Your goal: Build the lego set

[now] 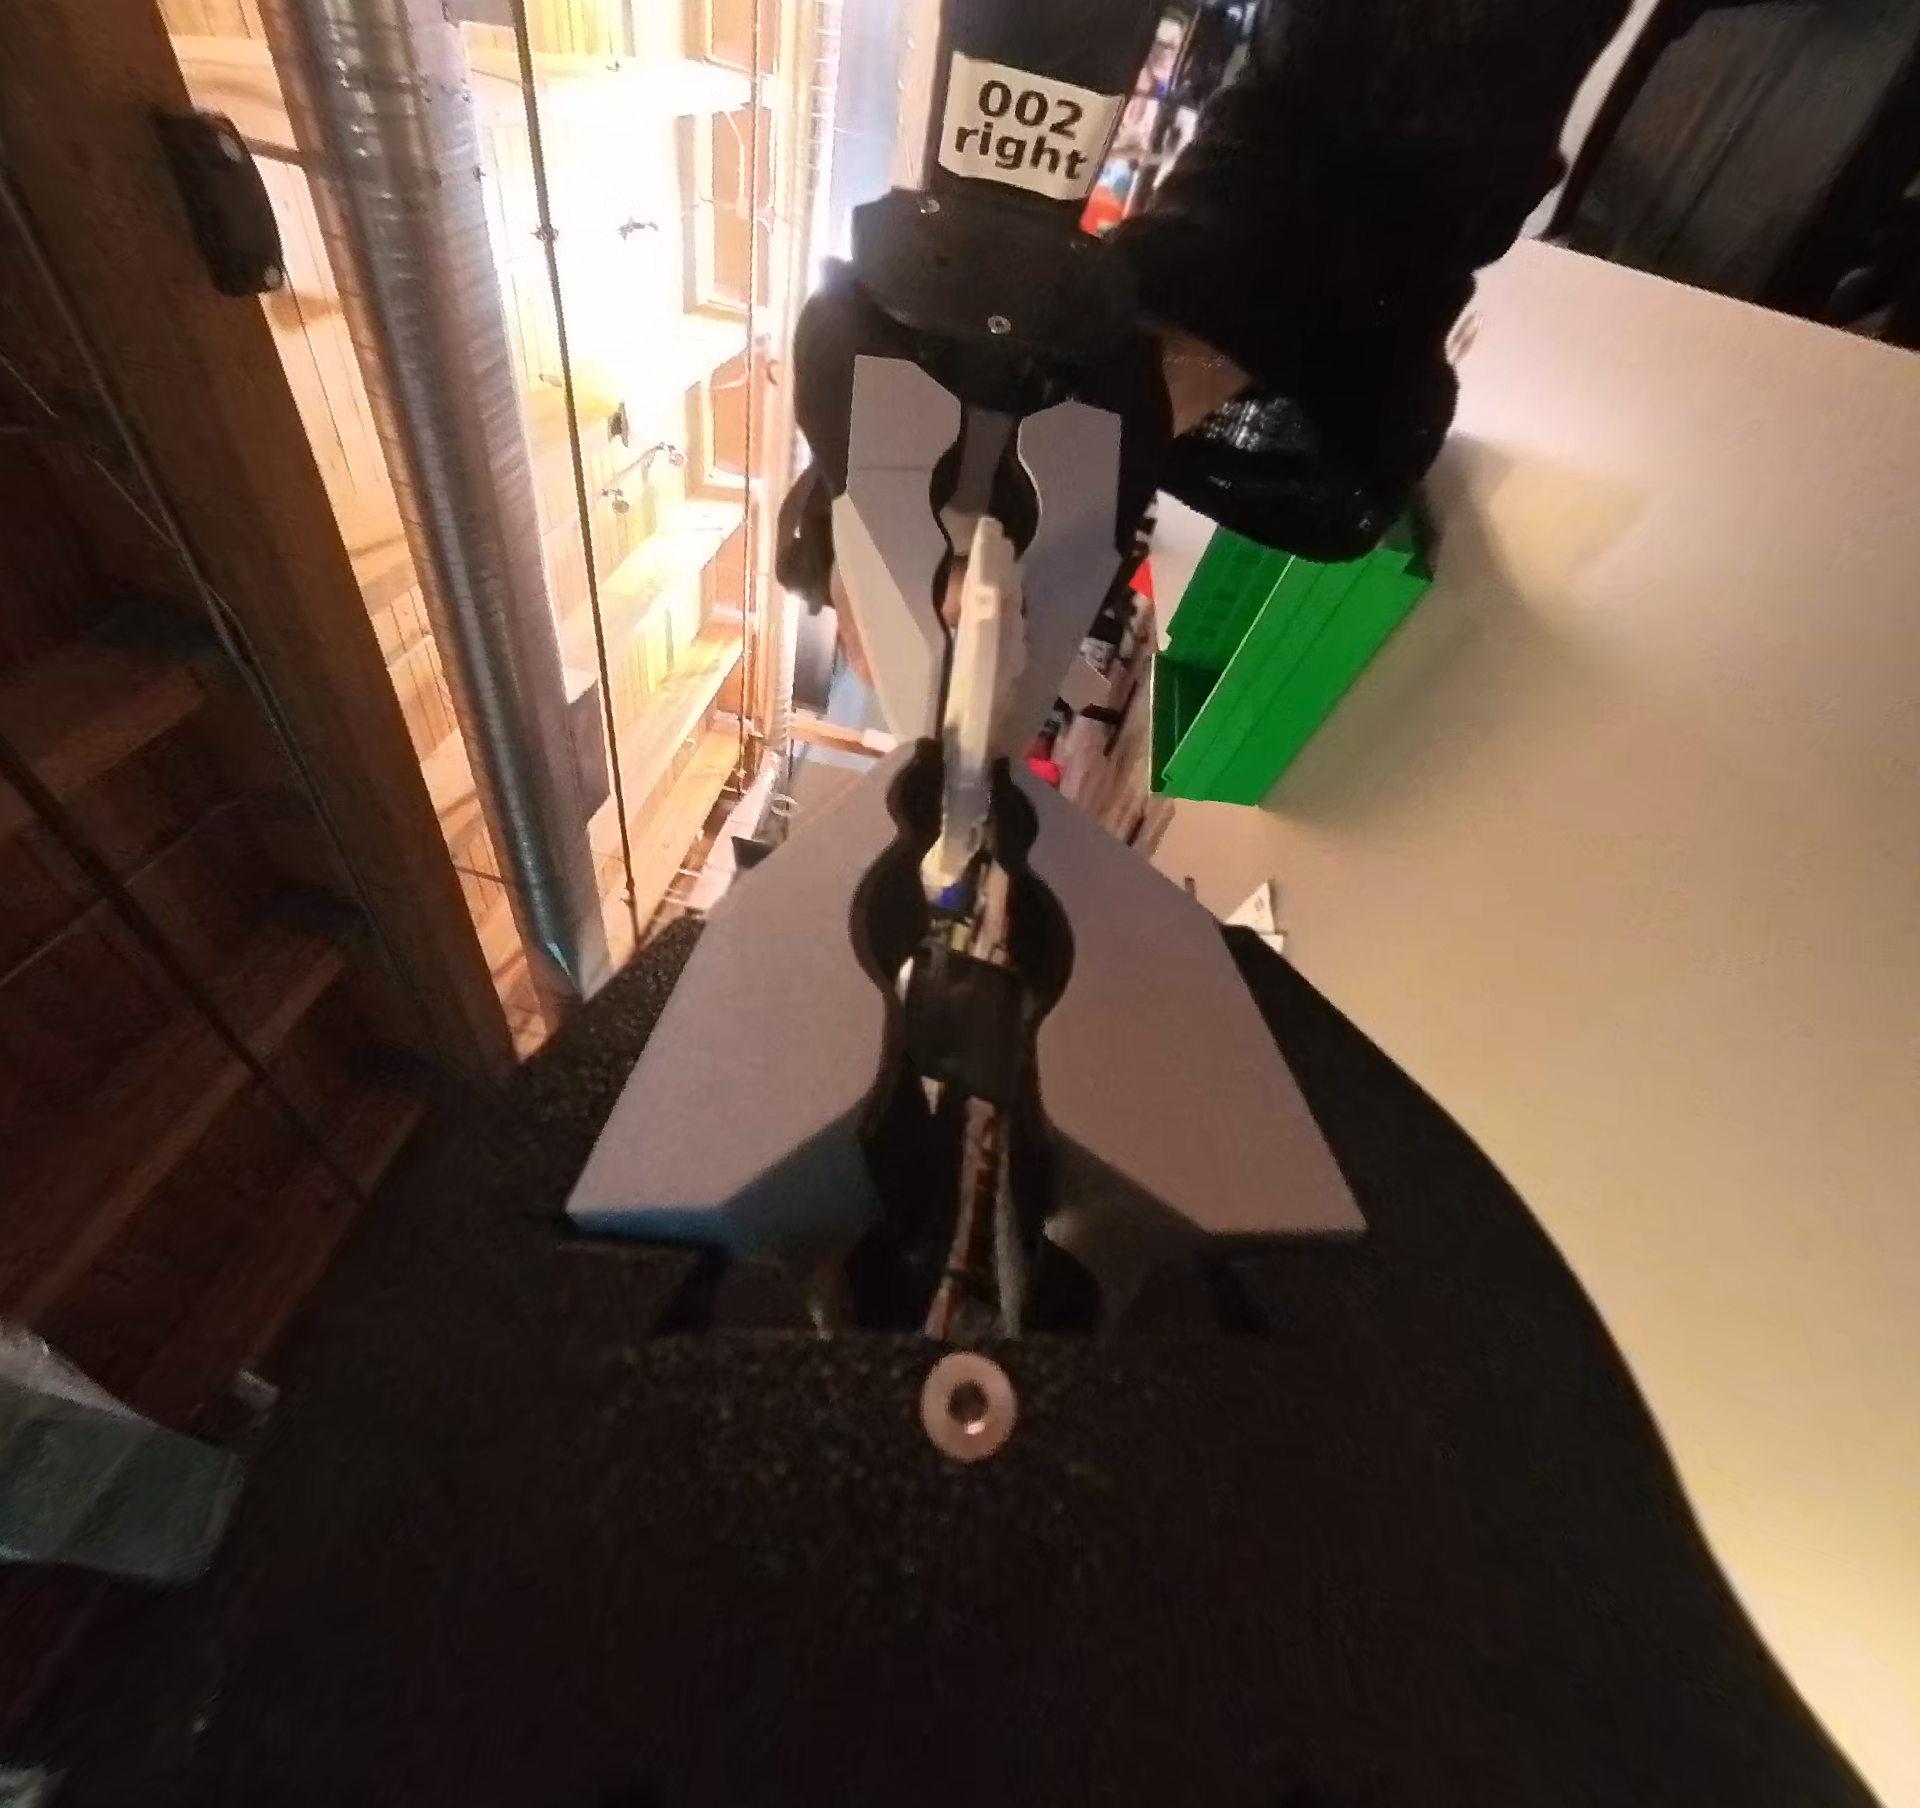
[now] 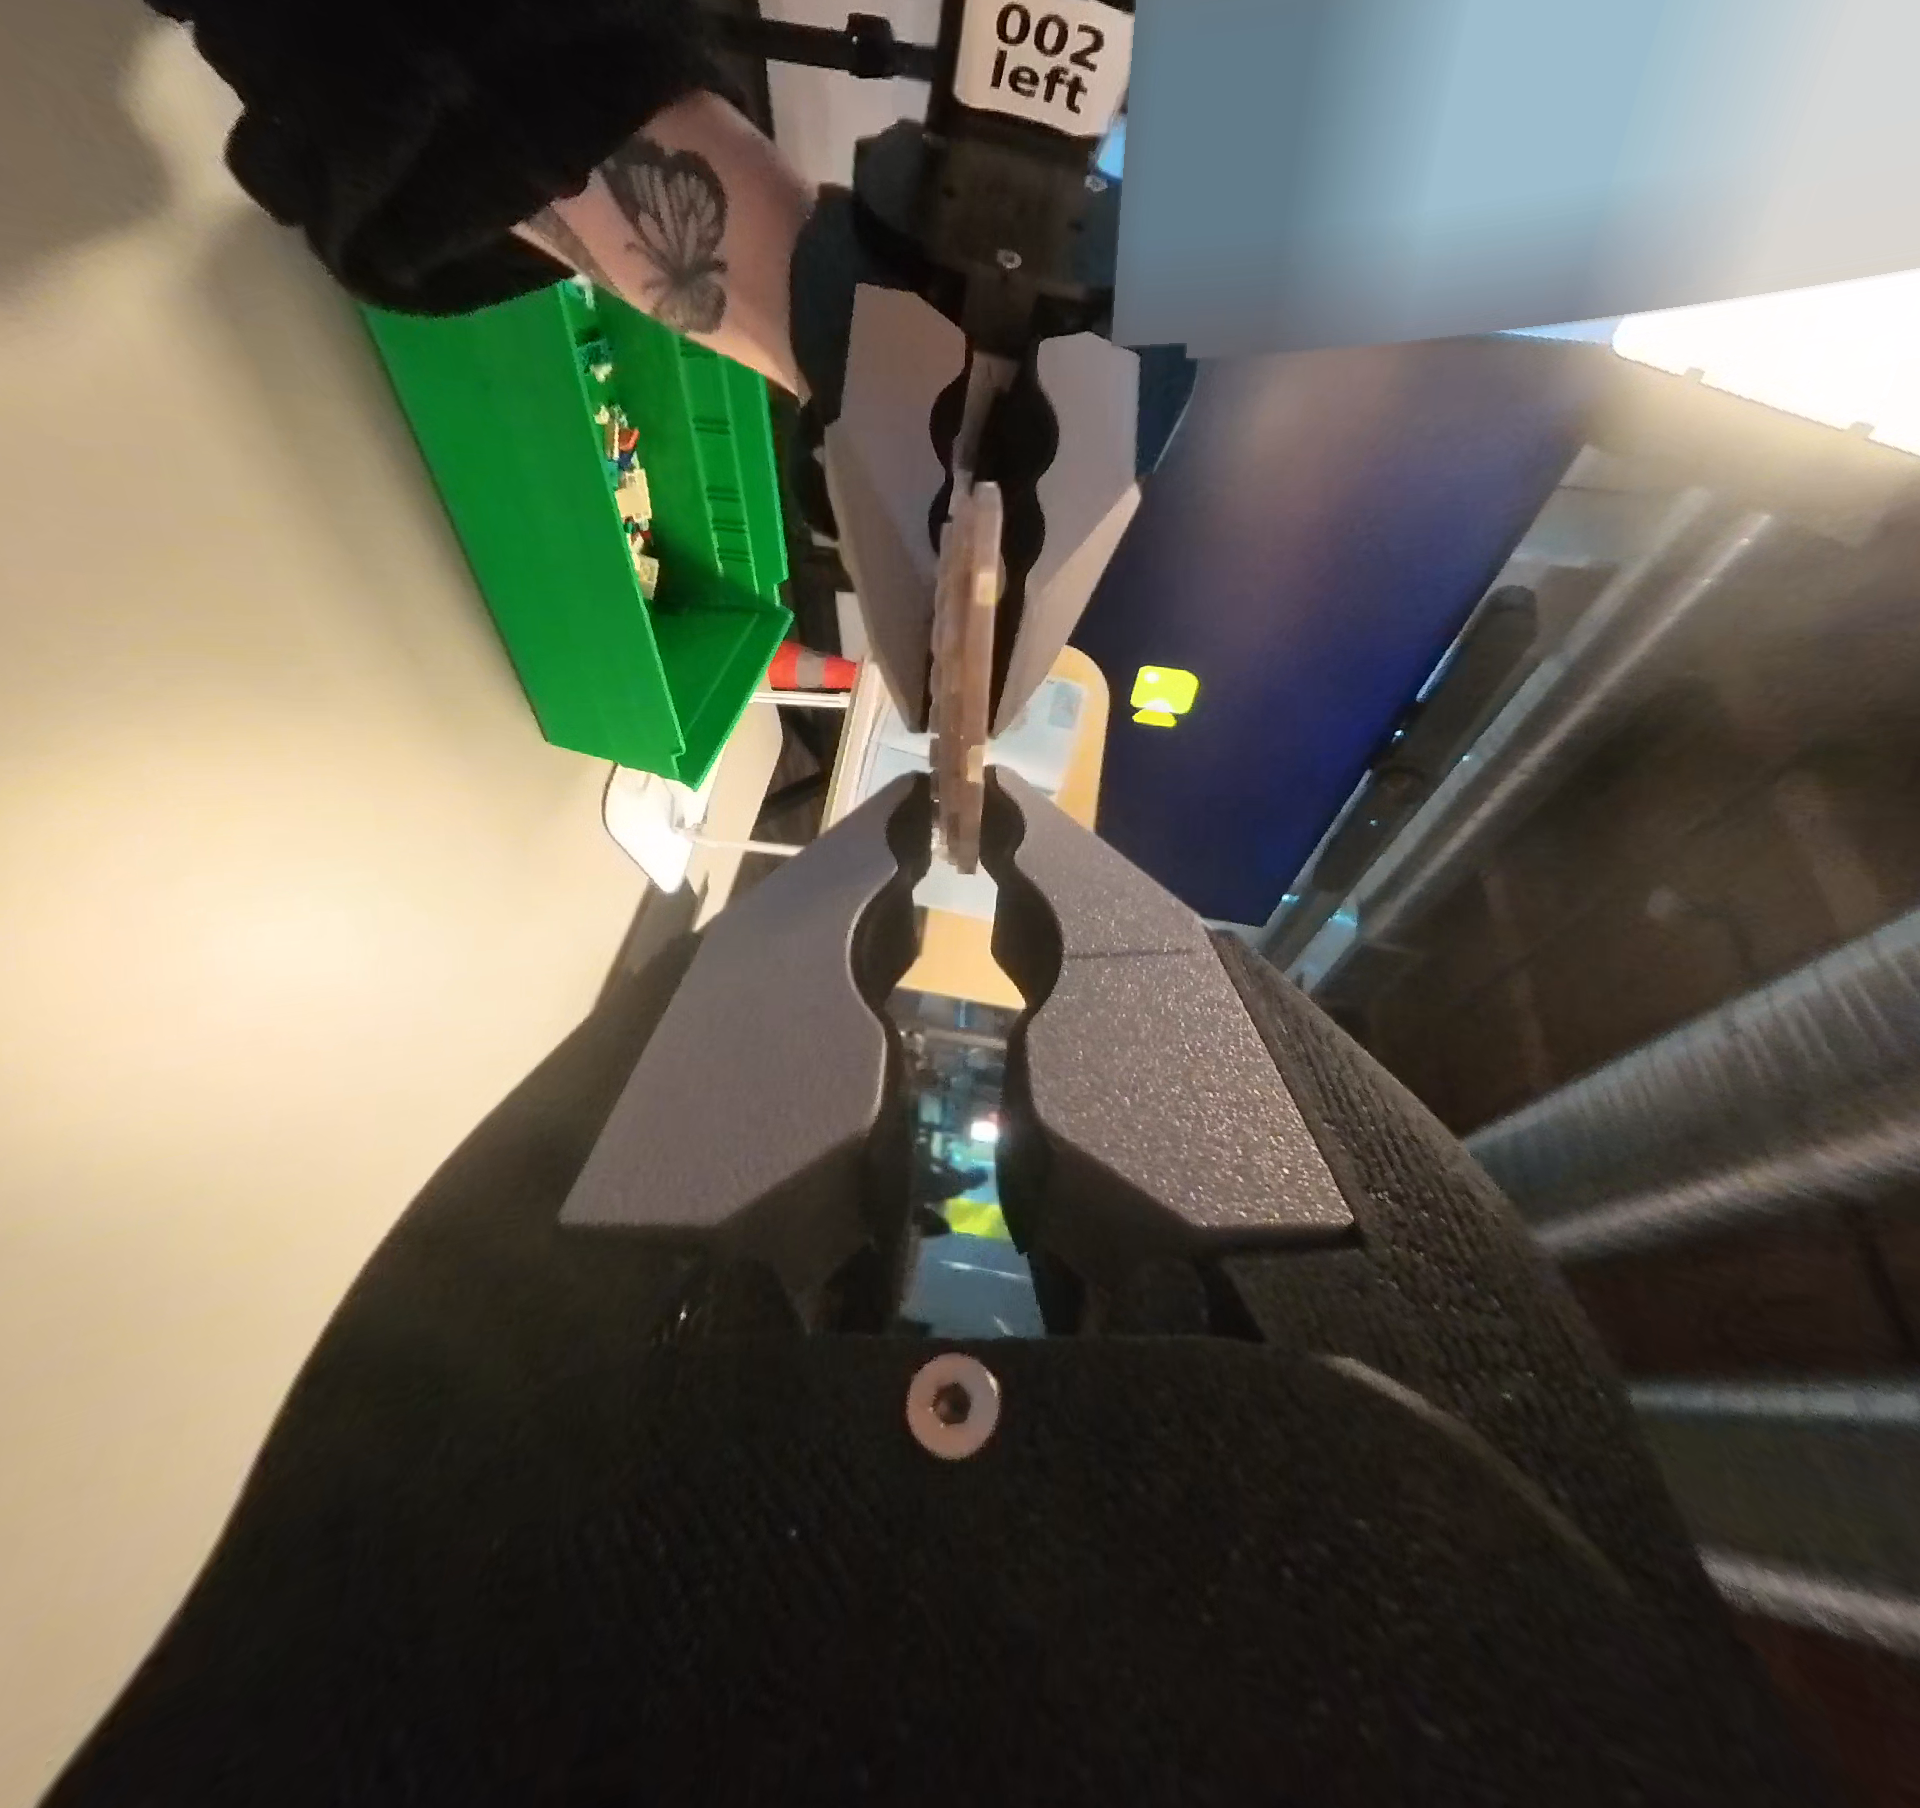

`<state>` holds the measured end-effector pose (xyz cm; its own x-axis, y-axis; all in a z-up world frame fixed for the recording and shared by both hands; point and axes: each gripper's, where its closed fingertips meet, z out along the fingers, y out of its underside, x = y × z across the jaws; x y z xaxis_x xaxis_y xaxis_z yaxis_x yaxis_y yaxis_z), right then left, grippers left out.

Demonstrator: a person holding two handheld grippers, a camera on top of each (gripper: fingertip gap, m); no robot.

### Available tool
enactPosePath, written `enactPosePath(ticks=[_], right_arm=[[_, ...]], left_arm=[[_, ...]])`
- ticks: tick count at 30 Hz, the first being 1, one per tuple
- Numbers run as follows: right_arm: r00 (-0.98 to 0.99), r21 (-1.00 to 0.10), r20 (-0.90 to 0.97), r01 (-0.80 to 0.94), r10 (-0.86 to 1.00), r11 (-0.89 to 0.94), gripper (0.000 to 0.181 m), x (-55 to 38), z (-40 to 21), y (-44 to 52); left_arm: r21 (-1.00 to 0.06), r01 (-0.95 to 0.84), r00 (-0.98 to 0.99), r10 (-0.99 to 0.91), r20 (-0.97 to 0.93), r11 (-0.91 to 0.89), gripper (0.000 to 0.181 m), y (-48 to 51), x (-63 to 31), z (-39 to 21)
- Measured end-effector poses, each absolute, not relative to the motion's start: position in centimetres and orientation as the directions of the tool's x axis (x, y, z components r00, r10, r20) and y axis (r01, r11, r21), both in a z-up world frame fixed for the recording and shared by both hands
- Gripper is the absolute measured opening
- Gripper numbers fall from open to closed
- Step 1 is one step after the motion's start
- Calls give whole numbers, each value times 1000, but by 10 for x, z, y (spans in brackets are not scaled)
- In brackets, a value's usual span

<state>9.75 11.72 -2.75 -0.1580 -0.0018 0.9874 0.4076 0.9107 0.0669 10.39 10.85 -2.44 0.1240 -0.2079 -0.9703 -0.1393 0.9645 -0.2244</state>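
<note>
Left wrist view: left gripper and right gripper meet tip to tip in mid-air, both clamped on one flat lego plate, seen edge-on. Green parts bin sits on the white table behind.

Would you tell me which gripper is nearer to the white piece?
Right. The white piece is clamped between the right gripper's fingers; the left gripper, shut on a tan piece, only reaches its end with its fingertips.

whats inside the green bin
In the right wrist view, the green bin holds a small heap of mixed-colour lego pieces along one wall. A sleeve covers its far end.
</note>
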Motion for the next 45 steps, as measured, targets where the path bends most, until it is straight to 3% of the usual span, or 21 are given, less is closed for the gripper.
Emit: enactPosePath(ticks=[4, 6, 7, 10, 15, 19, 23, 27, 31, 35, 40, 45], right_arm=[[-118, -62, 985, 438, 126, 897, 12, 99, -30, 132], [-103, -182, 963, 428, 248, 885, 37, 100, -32, 133], [-91, -248, 948, 395, 306, 885, 41, 99, -31, 128], [-53, -343, 924, 322, 379, 882, 31, 98, -25, 118], [-6, -352, 927, 325, 374, 878, 11, 97, -18, 124], [-26, -389, 907, 328, 419, 861, 7, 95, -22, 125], [-53, -348, 919, 354, 391, 868, 6, 96, -26, 129], [-43, -400, 896, 357, 442, 844, 6, 96, -29, 134], [-16, -560, 788, 397, 616, 727, 8, 100, -35, 151], [42, -677, 668, 447, 743, 584, 22, 107, -47, 171], [72, -816, 448, 441, 891, 374, 12, 110, -70, 182], [117, -949, 41, 314, 992, 2, 7, 116, -88, 198]], left_arm=[[-362, -169, 150, -339, -929, 917, 6, 123, 105, -24], [-465, -157, 155, -444, -883, 871, 6, 131, 104, -25], [-505, -149, 155, -484, -861, 850, 6, 134, 103, -26], [-597, -124, 139, -582, -802, 793, 6, 141, 102, -27], [-657, -107, 96, -650, -754, 746, 6, 142, 105, -31], [-662, -108, 96, -655, -750, 742, 6, 145, 104, -31], [-641, -151, 96, -634, -768, 753, 6, 150, 105, -36], [-673, -155, 99, -667, -739, 723, 6, 155, 104, -40], [-833, -100, 69, -832, -551, 544, 6, 164, 108, -51], [-954, -7, -5, -954, -299, 299, 6, 171, 112, -65], [-997, 17, -87, -993, -76, 75, 6, 179, 115, -78], [-1000, 7, -16, -1000, -15, 15, 13, 196, 120, -89]])
